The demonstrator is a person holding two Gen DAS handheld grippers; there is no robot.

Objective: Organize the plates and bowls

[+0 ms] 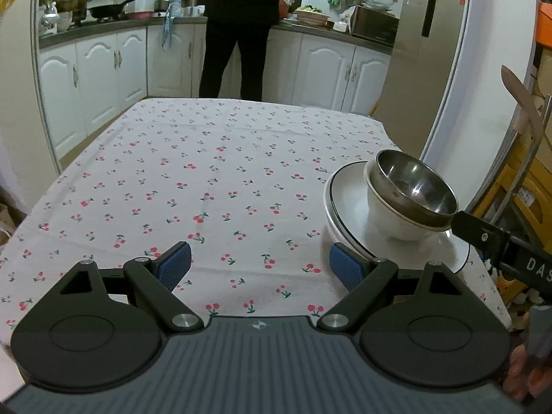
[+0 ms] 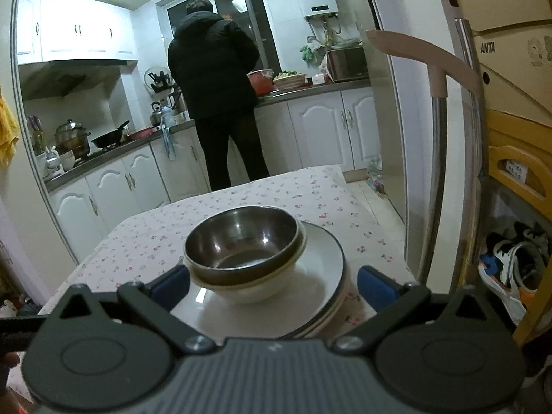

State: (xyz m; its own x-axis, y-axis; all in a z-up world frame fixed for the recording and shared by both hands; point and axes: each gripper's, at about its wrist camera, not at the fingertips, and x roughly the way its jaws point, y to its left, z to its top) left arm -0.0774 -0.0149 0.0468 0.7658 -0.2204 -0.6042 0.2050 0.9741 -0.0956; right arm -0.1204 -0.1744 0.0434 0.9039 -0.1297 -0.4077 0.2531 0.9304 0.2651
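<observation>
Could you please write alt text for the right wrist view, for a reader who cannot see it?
A steel bowl nested in a white bowl sits on stacked white plates on a cherry-print tablecloth, framed by the open right gripper. Behind, a person in black faces the kitchen counter.

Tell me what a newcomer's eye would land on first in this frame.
The stack by the table's right edge: a steel bowl nested in a white bowl, standing on white plates. Both claws are open; the right claw straddles the stack's near side, while the left claw hangs over the cherry-print tablecloth just left of the plates. Behind the table, a person in dark clothes stands at the kitchen counter, back turned.
</observation>
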